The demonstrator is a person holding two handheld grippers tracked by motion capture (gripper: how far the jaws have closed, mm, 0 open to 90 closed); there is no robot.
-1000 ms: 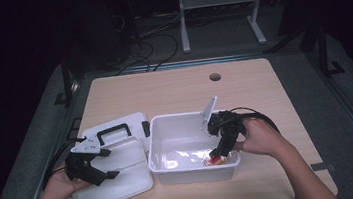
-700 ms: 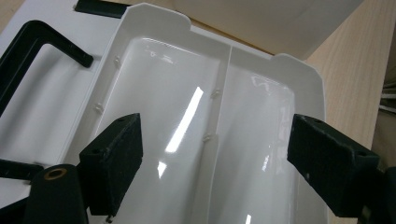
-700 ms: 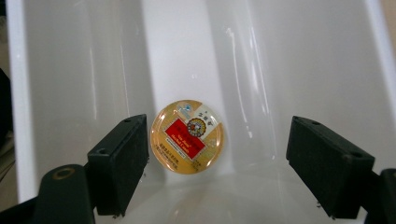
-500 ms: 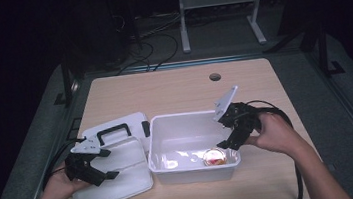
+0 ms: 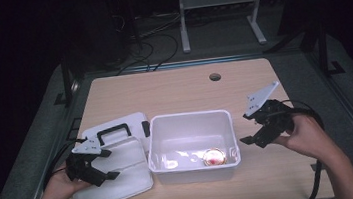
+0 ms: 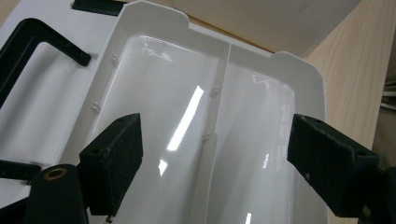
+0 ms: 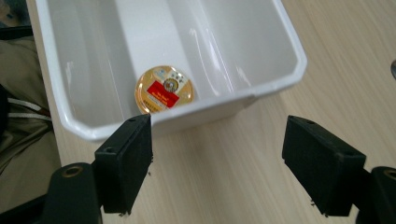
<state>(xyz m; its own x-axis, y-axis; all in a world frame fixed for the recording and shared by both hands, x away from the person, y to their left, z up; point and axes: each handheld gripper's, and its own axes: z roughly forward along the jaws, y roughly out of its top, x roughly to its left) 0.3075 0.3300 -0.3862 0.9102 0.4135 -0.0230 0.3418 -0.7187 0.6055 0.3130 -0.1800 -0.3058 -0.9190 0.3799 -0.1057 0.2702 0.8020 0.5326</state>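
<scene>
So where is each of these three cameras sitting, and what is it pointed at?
High view: above the person's side, looking down on the table; forearms and both grippers show.
Left gripper view: rides the left gripper, facing the white lid; open jaws show.
Right gripper view: rides the right gripper, facing the white bin; open jaws show.
Shared: high and right views both show the round tin.

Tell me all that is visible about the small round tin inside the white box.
The round tin is small, flat and gold-coloured, seemingly metal, with a red label and small print on its lid. It lies flat, lid up and closed, on the floor of the white box, close to the near right corner. Nothing else touches it; the right gripper is open, outside the box.
</scene>
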